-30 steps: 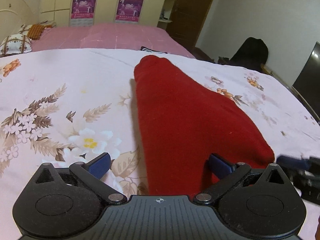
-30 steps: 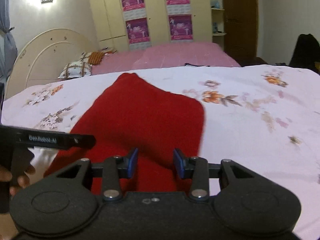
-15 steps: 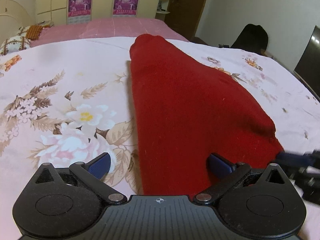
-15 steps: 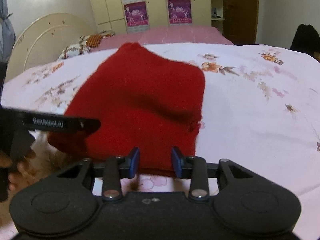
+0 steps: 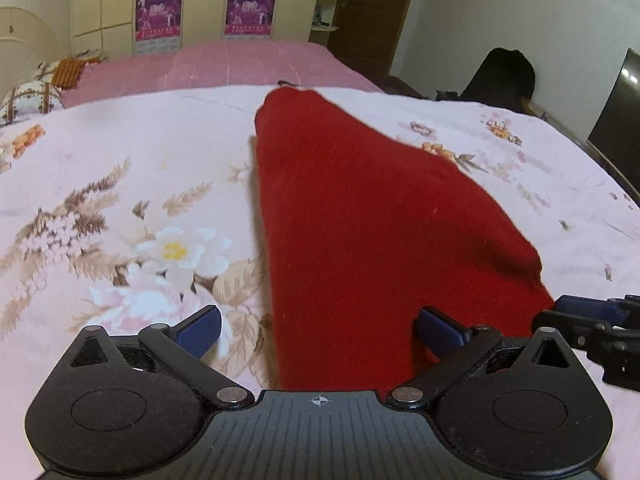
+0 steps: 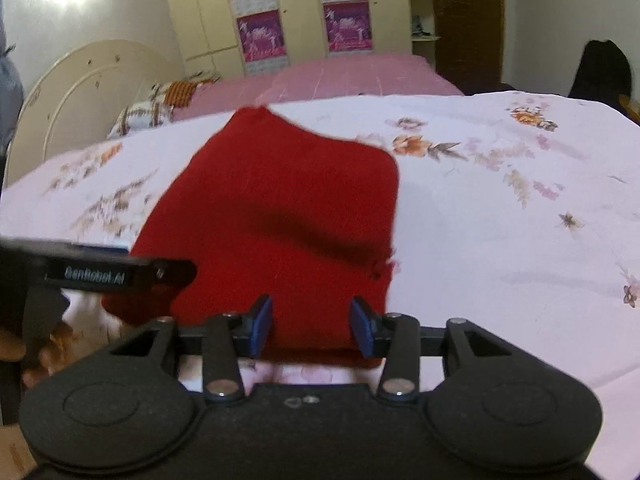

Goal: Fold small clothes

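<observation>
A red knitted garment (image 5: 360, 216) lies folded on the floral bed sheet (image 5: 120, 184), with its narrow end pointing away. My left gripper (image 5: 320, 328) stands wide open over the garment's near left corner; the left pad is above the sheet and the right pad rests against the red cloth. In the right wrist view the garment (image 6: 288, 208) has a crease across its near part. My right gripper (image 6: 312, 328) is at the near edge. Its jaws are opening, and the red cloth lies between them.
The other gripper shows in each view: the right gripper (image 5: 592, 320) at the left view's right edge, and the left gripper (image 6: 120, 276) with a hand (image 6: 12, 348) in the right view. A pink bed (image 5: 208, 64), pillows (image 6: 144, 116) and wardrobes (image 6: 304, 12) lie beyond.
The right gripper's jaws have widened a little around the garment's near edge. The near part of the garment now lies lower than half a second ago. The left gripper stays wide open.
</observation>
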`<state>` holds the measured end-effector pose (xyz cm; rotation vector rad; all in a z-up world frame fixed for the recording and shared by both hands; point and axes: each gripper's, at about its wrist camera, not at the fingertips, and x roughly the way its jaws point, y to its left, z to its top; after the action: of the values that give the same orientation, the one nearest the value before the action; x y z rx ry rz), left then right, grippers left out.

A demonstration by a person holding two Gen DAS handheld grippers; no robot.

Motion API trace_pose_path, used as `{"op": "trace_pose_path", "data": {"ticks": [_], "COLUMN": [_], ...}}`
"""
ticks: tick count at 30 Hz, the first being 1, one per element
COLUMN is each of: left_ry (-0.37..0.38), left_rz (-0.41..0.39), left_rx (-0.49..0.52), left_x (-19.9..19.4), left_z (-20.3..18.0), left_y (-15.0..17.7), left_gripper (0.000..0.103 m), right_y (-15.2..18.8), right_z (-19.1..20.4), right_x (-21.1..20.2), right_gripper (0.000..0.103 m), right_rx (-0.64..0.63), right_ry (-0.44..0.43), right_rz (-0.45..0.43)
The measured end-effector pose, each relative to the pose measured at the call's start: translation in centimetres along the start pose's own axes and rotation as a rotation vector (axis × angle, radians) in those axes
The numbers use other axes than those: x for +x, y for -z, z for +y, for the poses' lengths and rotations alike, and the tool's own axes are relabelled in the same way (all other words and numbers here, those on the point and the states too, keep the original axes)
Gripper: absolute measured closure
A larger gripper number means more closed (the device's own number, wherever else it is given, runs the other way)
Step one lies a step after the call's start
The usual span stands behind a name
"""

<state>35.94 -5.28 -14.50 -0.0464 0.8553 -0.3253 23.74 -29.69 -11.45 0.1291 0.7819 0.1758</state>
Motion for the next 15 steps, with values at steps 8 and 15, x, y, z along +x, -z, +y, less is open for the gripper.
{"op": "trace_pose_path", "data": {"ticks": [8,15], "left_ry": [0.029,0.096], "left_rz": [-0.001,0.043], "left_rx": [-0.113,-0.23], "left_x": [0.1,3.1], "left_z": [2.0,4.0], "left_y": [-2.9,-4.0], "left_gripper": [0.0,0.0], "right_y": [-2.0,-3.4], "right_z": [-2.8,-6.7], "right_x": [1.2,4.7], "right_gripper": [0.035,0.03], "right_rx": [0.15,0.378], "right_ry": [-0.038,-0.13], "right_rz": [-0.006,0.036]}}
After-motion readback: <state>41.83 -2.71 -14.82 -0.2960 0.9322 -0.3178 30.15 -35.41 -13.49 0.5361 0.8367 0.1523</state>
